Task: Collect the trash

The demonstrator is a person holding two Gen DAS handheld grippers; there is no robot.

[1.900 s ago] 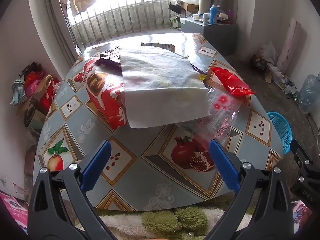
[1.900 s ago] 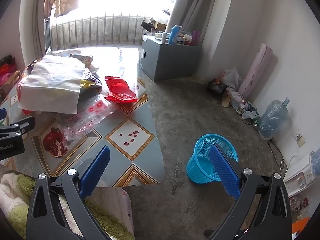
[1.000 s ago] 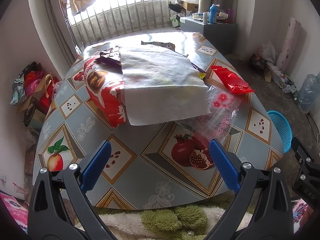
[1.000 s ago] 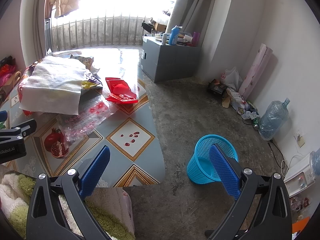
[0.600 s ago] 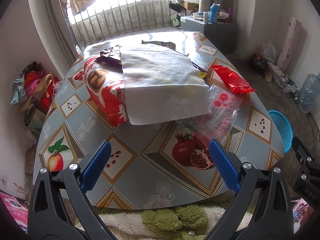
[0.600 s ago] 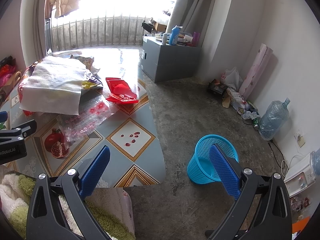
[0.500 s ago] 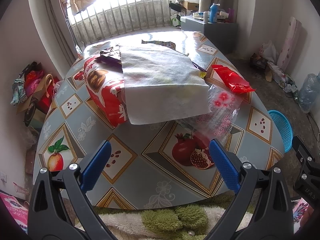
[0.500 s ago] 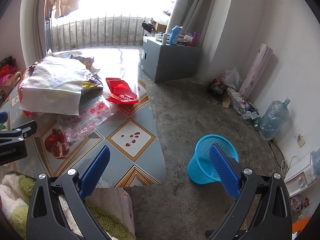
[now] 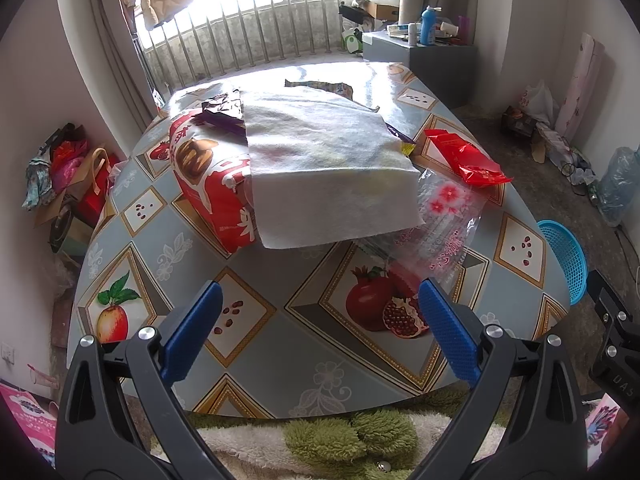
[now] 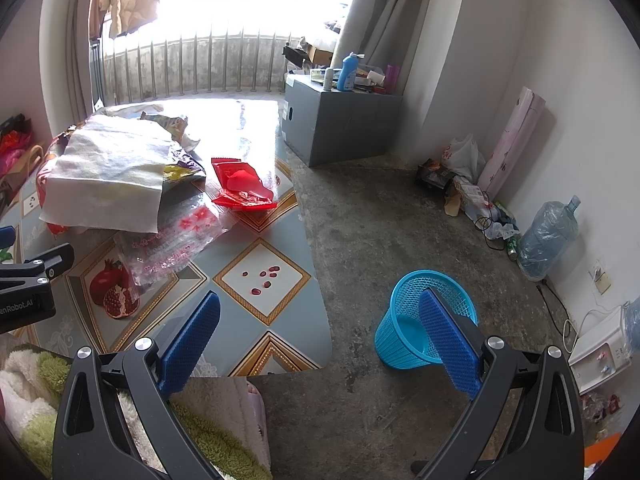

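Observation:
A table [image 9: 256, 344] with a fruit-patterned cloth holds trash: a white sheet [image 9: 324, 168] over a red snack bag [image 9: 212, 192], a clear bag with red flowers [image 9: 444, 220], a red wrapper [image 9: 464, 158] and dark wrappers behind. A blue mesh basket [image 10: 420, 320] stands on the floor right of the table; it also shows in the left wrist view [image 9: 564, 256]. My left gripper [image 9: 318, 336] is open and empty over the table's near edge. My right gripper [image 10: 320, 336] is open and empty, off the table's near right corner, left of the basket.
A grey cabinet [image 10: 340, 120] with bottles stands behind the table. Bags, a pink roll and a water jug [image 10: 548, 240] line the right wall. A shaggy green-white cover [image 9: 340, 436] lies below the table's front edge. Bags are piled on the floor at the left [image 9: 60, 172].
Nothing has visibly changed beyond slight drift of both views; both grippers stay open and empty.

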